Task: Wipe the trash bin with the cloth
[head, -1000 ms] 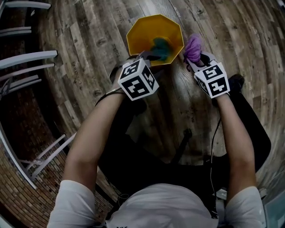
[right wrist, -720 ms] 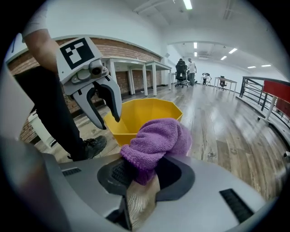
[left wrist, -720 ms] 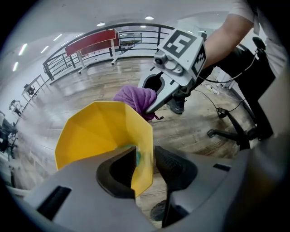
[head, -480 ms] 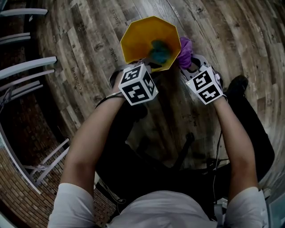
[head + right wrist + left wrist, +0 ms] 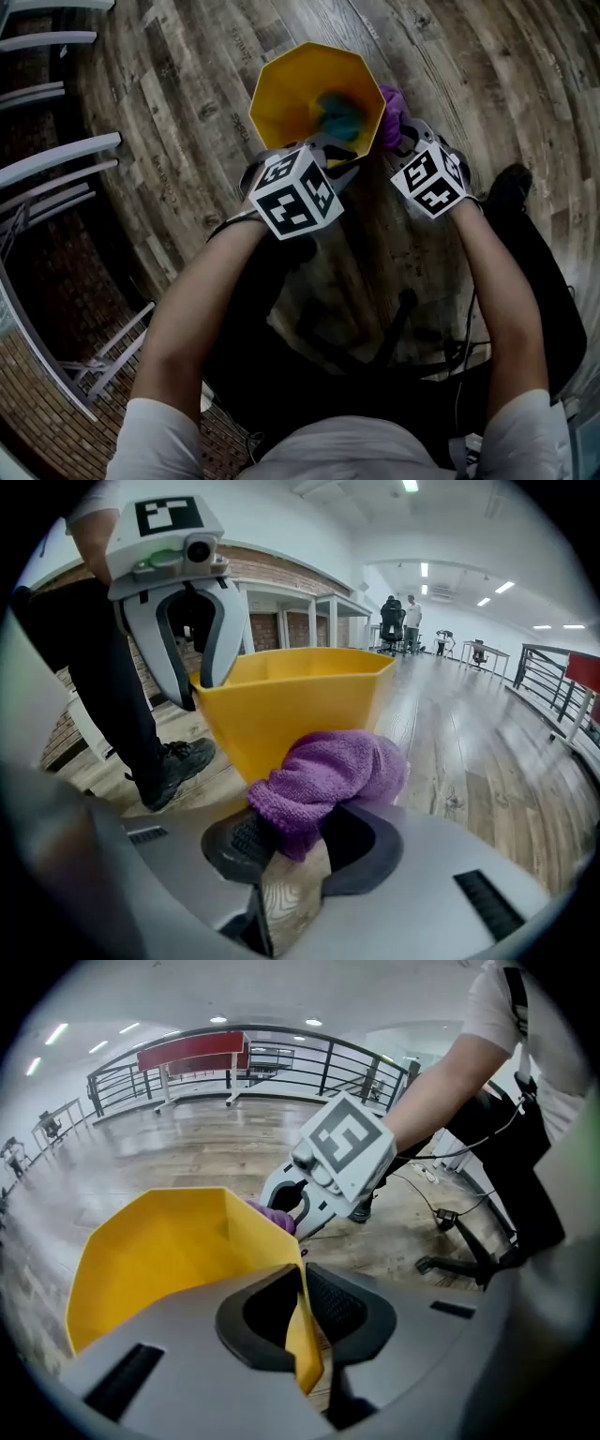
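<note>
A yellow trash bin (image 5: 286, 94) with an eight-sided rim stands upright on the wooden plank floor (image 5: 178, 84), with a teal bundle (image 5: 339, 114) lying inside it. The left gripper (image 5: 302, 1309) reaches to the near edge of the bin; its jaws have just been closing and now clamp the thin yellow wall between their dark pads, one pad inside the bin and one outside. The right gripper (image 5: 292, 844) is clenched on a purple cloth (image 5: 328, 775), which bunches out past its jaws and sits at the bin's outer wall on the right side, just below the rim - whether it presses on the plastic cannot be told. A person's dark shoe (image 5: 173, 761) rests on the floor near the bin.
</note>
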